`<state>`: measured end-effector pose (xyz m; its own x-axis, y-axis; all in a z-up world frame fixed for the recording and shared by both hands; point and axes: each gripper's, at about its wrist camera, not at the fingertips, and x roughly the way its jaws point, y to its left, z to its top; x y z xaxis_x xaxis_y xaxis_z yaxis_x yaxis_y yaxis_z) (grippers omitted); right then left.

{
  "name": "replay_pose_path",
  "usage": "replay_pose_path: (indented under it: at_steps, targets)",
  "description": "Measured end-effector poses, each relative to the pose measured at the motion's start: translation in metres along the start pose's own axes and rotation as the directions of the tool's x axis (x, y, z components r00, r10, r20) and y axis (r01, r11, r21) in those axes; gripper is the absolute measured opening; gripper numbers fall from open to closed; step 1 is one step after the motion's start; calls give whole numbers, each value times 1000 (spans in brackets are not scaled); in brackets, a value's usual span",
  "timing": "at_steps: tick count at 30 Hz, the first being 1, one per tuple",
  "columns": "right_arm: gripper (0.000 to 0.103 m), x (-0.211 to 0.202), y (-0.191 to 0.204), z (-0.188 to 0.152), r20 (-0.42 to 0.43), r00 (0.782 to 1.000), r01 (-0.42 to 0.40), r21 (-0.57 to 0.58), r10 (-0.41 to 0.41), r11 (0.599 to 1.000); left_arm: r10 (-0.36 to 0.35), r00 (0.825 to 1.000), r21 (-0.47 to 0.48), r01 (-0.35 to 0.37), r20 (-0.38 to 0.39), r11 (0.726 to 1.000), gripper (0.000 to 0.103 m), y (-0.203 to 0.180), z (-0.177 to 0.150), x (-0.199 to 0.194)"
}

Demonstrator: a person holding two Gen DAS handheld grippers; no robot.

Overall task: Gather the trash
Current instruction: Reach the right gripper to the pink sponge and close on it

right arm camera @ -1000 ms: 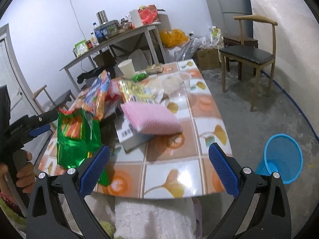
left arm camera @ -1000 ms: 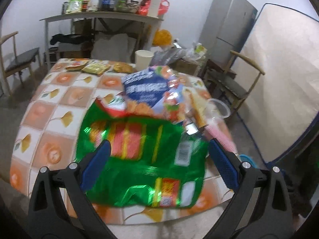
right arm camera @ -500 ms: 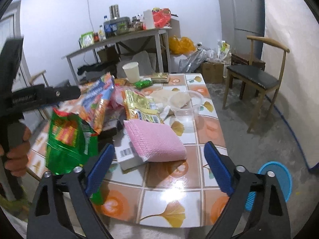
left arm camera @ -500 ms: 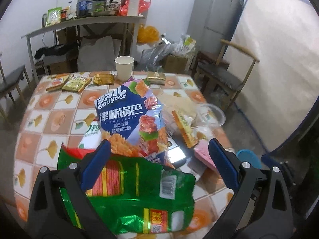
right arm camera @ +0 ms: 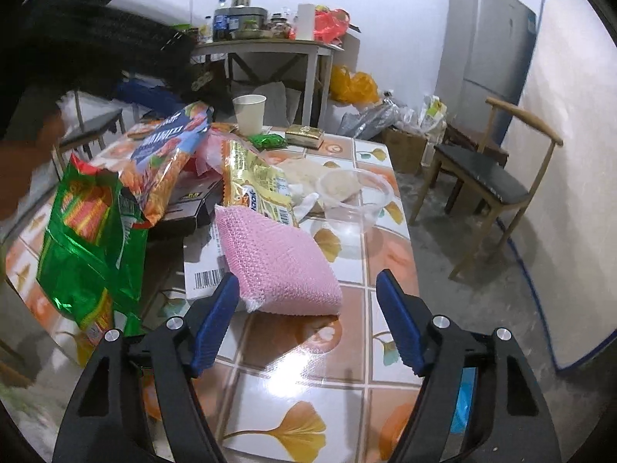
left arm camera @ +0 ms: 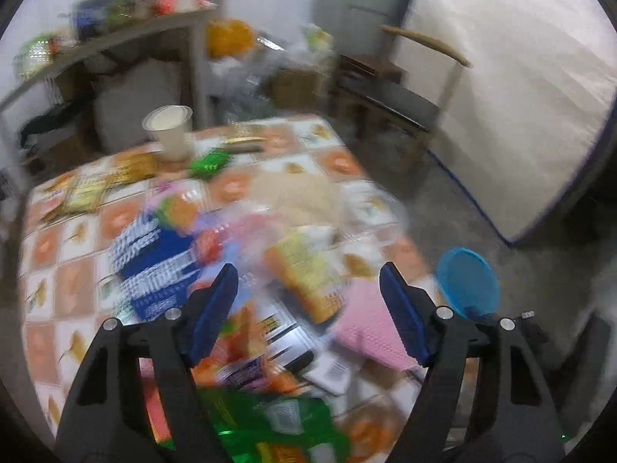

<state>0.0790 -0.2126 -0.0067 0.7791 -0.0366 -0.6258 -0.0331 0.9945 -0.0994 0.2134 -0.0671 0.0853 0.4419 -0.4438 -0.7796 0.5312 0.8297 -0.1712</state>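
Both hand-held grippers, left (left arm camera: 308,293) and right (right arm camera: 304,305), tilt down over the tiled counter (right arm camera: 308,393), jaws just narrowing yet apparently grasping nothing, above snack wrappers (right arm camera: 92,239) heaped beside a pink sponge (right arm camera: 277,266).

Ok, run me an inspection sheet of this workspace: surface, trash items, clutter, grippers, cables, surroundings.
Surface: tiled table, crowded at the far half, bare near the front edge.
Job's things: green snack bag, blue snack bag, yellow packet, pink bubble mailer; blue bin on the floor.
Clutter: paper cup, clear plastic bowl, barcoded box.
Grippers: left hand-held gripper and right hand-held gripper have just been closing, nothing pressed between the pads.
Cables: nothing seen.
Surroundings: chair, fridge, side table.
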Motion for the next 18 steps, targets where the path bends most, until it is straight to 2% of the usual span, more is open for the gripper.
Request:
replay_pose_path:
  at_steps: [2,3,5,7,12,18]
  targets:
    - [71,2,5,0,6,1000,12,-34,-12,999,-76,994,-7,76,-77,997,72,-4,19,15]
    - [71,3,8,-1,11,1000,25,-58,-24,998,-115,983,-32,112,-140,993,72,-4,31,28]
    - [68,4,13,-1,21,999,41,-94,-39,995,-138,968,-49,131,-209,990,71,-7,49,50]
    - [67,6,17,-1,24,998,53,-125,-51,991,-91,961,5,96,-262,995,66,-17,64,74]
    - [67,2,22,-3,45,997,64,-179,-57,982,5,940,108,33,-340,994,63,-32,86,124]
    - [67,-3,28,-11,56,998,49,-227,-37,973,54,902,115,-6,-427,993,50,-28,91,172]
